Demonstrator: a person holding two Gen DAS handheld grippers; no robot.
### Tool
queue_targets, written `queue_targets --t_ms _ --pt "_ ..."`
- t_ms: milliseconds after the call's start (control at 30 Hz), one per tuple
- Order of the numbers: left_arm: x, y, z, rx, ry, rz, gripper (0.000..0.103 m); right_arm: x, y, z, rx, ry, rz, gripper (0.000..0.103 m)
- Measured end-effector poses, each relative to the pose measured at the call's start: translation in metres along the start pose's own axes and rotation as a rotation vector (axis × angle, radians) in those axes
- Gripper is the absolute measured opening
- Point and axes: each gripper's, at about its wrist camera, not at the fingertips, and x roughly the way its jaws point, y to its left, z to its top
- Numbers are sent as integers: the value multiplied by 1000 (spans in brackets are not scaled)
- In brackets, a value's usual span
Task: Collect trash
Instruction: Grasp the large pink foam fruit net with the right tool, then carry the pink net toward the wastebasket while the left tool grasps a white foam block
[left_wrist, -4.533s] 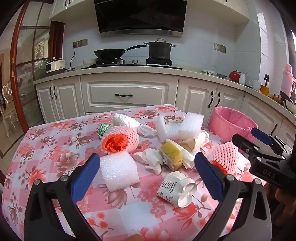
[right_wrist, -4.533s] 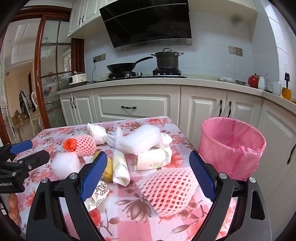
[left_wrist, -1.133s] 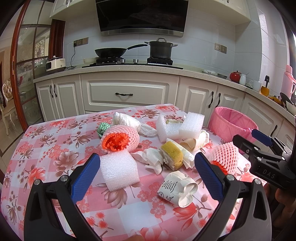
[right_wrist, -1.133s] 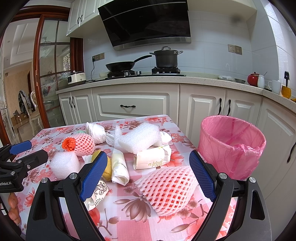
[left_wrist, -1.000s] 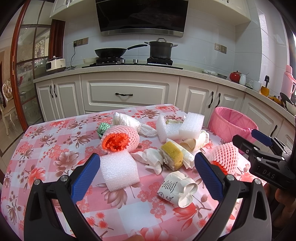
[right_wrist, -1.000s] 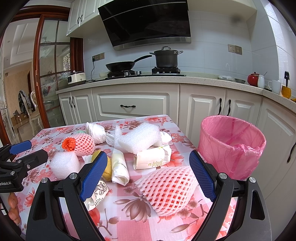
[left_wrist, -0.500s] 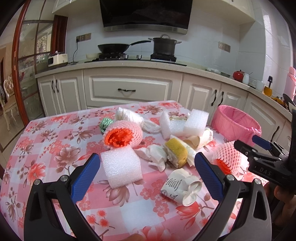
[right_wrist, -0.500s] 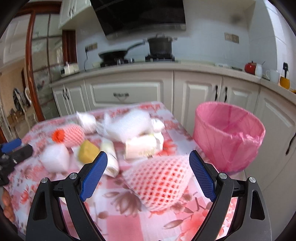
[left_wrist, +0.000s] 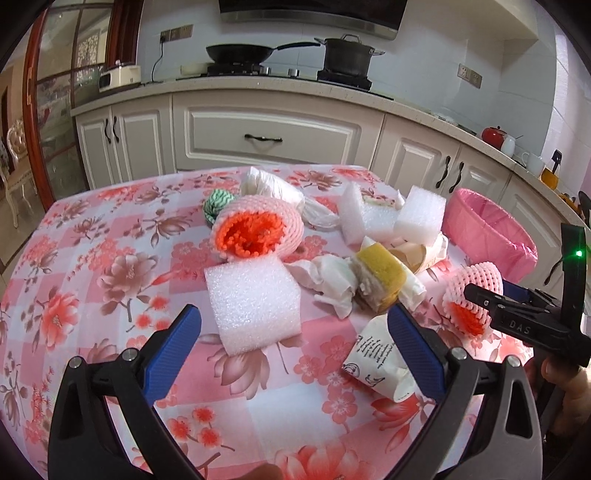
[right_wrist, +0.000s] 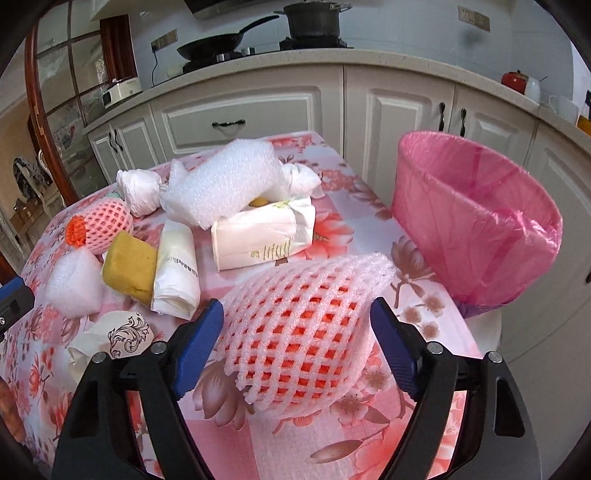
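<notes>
Trash lies scattered on a table with a pink floral cloth. My right gripper hangs low over a pink foam fruit net, which lies between its blue pads. The jaws are closing and the pads are not visibly pressing the net. My left gripper is open just short of a white foam block, with a crumpled paper cup by its right finger. A pink-lined trash bin stands off the table's right edge.
Further trash: an orange-filled foam net, a yellow sponge, crumpled tissue, a tissue pack, a bubble foam sheet, a knotted white bag. Kitchen cabinets stand behind.
Both grippers have dropped and tilted down toward the table. The right one has come close over the pink foam net and its jaws have narrowed around it.
</notes>
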Motion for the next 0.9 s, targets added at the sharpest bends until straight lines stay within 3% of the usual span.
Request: queue_targets --t_ms 333,467,633,900 --pt "21 6 5 -42 65 -11 87 1 2 -1 -23 26 5 56" --pt "32 6 9 -45 101 24 82 -1 0 -1 -30 22 12 48" --pt "36 6 13 -40 112 62 77 -7 -4 -1 -33 15 33 42" --pt "34 16 12 -59 109 75 77 -16 -7 1 -38 1 76 36"
